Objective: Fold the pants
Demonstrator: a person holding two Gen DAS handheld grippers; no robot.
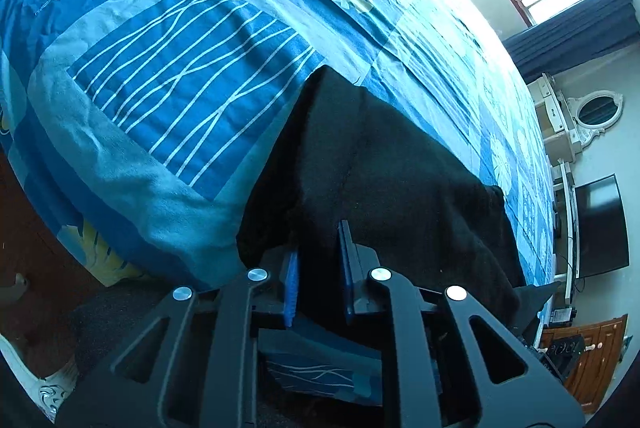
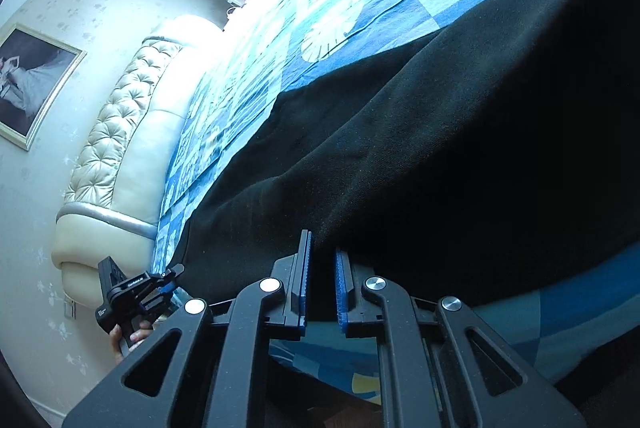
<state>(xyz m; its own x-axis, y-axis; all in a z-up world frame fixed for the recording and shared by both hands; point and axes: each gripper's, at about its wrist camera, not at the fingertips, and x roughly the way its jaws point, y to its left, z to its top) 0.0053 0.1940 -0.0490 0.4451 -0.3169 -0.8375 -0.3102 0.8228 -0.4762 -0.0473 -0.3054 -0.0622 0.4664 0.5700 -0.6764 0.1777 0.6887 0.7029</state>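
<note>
Black pants (image 1: pixel 384 167) are lying spread on the blue patterned bedspread (image 1: pixel 168 75), near edge hanging over the side of the bed. Left gripper (image 1: pixel 318 268) is sitting at that edge, fingers (image 1: pixel 292 284) parted with cloth right in front; can't tell if any is between them. Right gripper (image 2: pixel 322 284) is likewise at the pants (image 2: pixel 440 147) edge, fingers (image 2: pixel 342 288) apart, not clamping. Left gripper (image 2: pixel 134 294) is showing in the right view at the pants' far end
</note>
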